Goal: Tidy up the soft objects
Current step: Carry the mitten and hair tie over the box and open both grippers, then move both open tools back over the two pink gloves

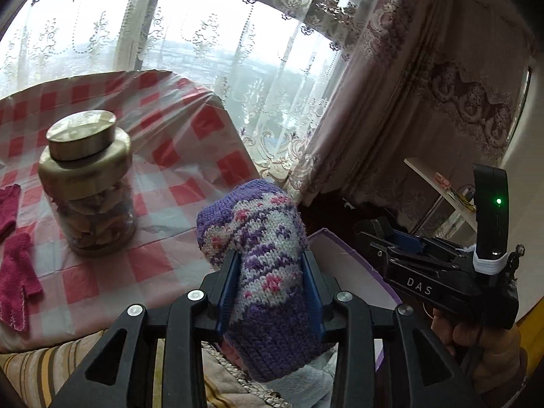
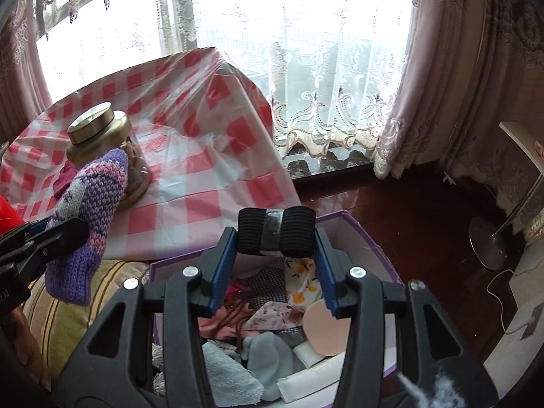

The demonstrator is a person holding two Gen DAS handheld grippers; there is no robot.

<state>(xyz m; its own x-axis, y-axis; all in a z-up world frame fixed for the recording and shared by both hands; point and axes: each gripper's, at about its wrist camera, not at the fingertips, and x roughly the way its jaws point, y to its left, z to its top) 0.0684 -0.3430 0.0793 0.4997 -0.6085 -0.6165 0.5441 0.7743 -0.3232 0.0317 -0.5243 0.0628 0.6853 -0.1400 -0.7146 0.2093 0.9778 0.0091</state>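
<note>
My left gripper (image 1: 270,265) is shut on a purple, white and pink knitted mitten (image 1: 258,224), held in the air past the table's near edge; the mitten also shows in the right wrist view (image 2: 91,200). My right gripper (image 2: 275,234) is shut on a black bundle of elastic bands wrapped with tape (image 2: 276,230), held above a purple-edged storage box (image 2: 360,234). The box holds several soft cloths, a peach round pad (image 2: 326,329) and pale blue fabric (image 2: 268,357). The right gripper shows at the right of the left wrist view (image 1: 384,227).
A table with a red-and-white checked plastic cloth (image 1: 163,156) carries a glass jar with a gold lid (image 1: 88,183) and pink gloves (image 1: 15,272). A striped cushion (image 2: 68,302) lies left of the box. Lace curtains, a window and dark floor (image 2: 408,210) lie beyond.
</note>
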